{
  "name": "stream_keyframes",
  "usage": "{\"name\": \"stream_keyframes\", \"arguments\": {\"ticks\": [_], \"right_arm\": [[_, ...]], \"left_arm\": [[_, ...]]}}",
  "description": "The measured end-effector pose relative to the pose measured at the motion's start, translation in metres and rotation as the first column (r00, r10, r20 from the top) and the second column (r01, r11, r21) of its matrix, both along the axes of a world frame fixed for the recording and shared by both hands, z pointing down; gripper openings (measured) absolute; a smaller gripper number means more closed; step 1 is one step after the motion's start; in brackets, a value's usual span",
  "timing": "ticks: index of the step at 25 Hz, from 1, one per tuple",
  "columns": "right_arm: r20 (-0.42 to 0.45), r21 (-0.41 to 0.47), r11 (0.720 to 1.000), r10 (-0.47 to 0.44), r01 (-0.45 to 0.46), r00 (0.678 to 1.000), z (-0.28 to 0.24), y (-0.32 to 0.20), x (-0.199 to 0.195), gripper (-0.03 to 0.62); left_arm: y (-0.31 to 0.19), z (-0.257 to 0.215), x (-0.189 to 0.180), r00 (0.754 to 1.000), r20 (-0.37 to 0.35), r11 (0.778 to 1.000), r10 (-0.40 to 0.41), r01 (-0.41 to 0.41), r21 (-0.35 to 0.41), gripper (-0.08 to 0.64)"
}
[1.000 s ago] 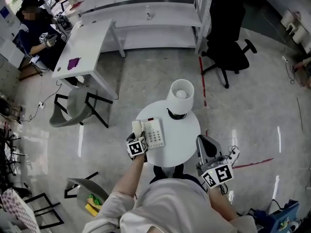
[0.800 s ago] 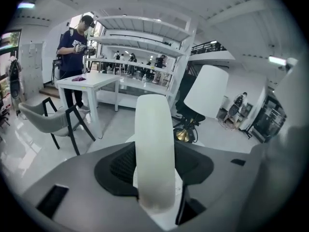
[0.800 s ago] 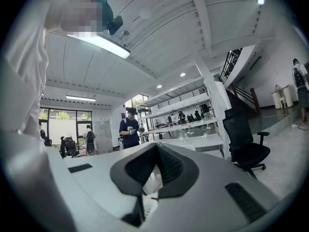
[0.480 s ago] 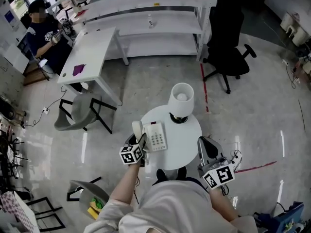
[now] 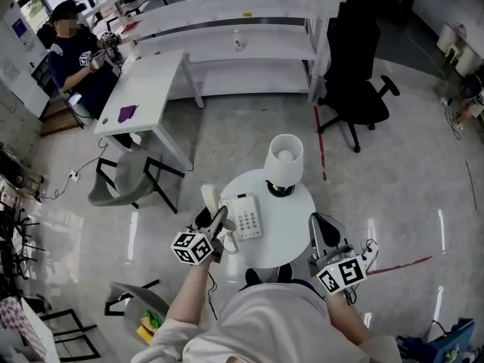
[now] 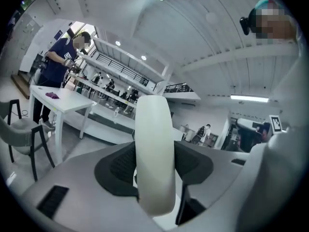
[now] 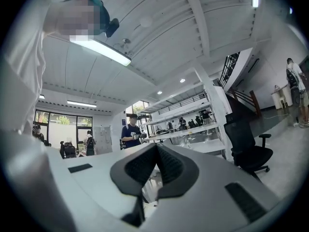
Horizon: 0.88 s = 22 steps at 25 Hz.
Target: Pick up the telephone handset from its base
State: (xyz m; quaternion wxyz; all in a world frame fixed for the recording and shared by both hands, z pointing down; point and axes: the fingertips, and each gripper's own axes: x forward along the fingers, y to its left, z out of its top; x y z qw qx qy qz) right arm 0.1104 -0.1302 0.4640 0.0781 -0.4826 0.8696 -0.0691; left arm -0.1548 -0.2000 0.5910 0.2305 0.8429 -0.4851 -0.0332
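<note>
Standing on a glossy grey floor (image 5: 393, 172), a small round white table (image 5: 293, 219) carries a white lamp (image 5: 285, 157) at its far edge and the telephone base (image 5: 243, 216) at its left. White shelving (image 5: 234, 29) and a white desk (image 5: 147, 89) fill the far side, with a black office chair (image 5: 355, 89) at far right. The left gripper (image 5: 219, 221), on an outstretched arm, pinches the cream handset (image 6: 154, 149) between its pads, off the base and just left of it. The right gripper (image 7: 155, 149) hangs at the table's near right edge, jaws pressed together on nothing.
</note>
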Motion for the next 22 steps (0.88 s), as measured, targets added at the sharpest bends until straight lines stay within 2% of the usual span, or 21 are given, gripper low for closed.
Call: {"name": "stream_keyframes", "arguments": {"ticks": [5,10,16,22], "right_arm": [[0.001,0.009,1.0,-0.011,0.011,1.0,-0.002,-0.002,-0.005,0.008],[-0.003,0.015,1.0,-0.022,0.022,1.0,-0.004,-0.003,-0.012,0.008],[-0.008,0.018,0.999,-0.03,0.03,1.0,-0.005,-0.005,-0.015,0.008],[-0.009,0.023,0.999,-0.045,0.045,0.999,-0.006,-0.004,-0.021,0.008]], "left_arm": [[0.004,-0.05,0.001,0.998,-0.056,0.992,0.019,-0.012,0.124,0.229],[0.014,-0.091,0.001,0.994,-0.093,0.978,0.051,-0.031,0.205,0.227],[0.029,-0.125,-0.002,0.986,-0.152,0.964,0.064,-0.022,0.266,0.227],[0.043,-0.14,-0.004,0.984,-0.166,0.953,0.067,-0.015,0.301,0.227]]}}
